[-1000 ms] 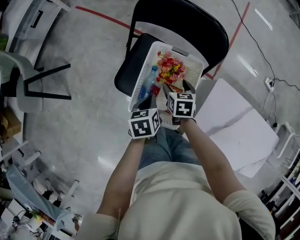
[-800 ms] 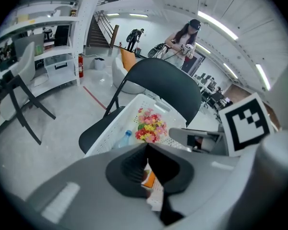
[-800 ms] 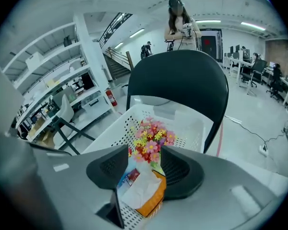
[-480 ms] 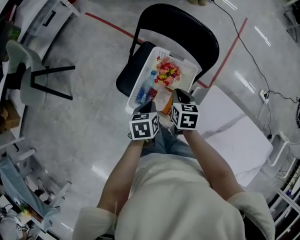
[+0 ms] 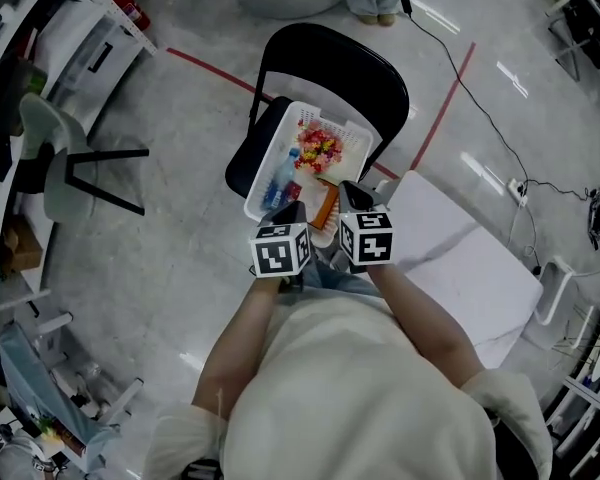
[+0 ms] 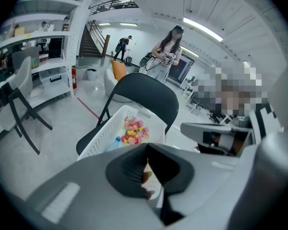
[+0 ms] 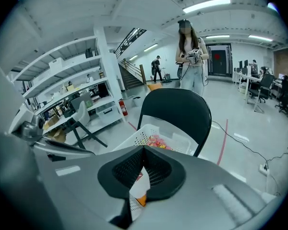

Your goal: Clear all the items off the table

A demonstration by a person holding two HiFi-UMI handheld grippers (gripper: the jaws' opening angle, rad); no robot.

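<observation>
The right claw (image 7: 144, 150) is pressed together with nothing between its jaws. They have just been closing, and only the mesh of the white basket (image 5: 263, 176) shows through the gap beneath the meeting tips. The left claw (image 6: 146, 146) is likewise pinched tight and empty, level with the right one and just to its left. A second ago both claws were low over the near end of the basket. Now they have drawn up and back toward the person, and the basket sits clear of them on the seat of the black folding chair (image 5: 365, 63). Inside it lie an orange packet (image 5: 325, 206) at the near end, a blue bottle (image 5: 280, 182) along the left wall and a bunch of bright flowers (image 5: 322, 149) toward the far end. The packet lies where the right claw was working, so the drop-off looks finished. The white table (image 5: 465, 268) stands just right of the chair, and the part in view carries nothing. The person's body hides its near edge, so that stretch wants a look before the clearing is called done.
</observation>
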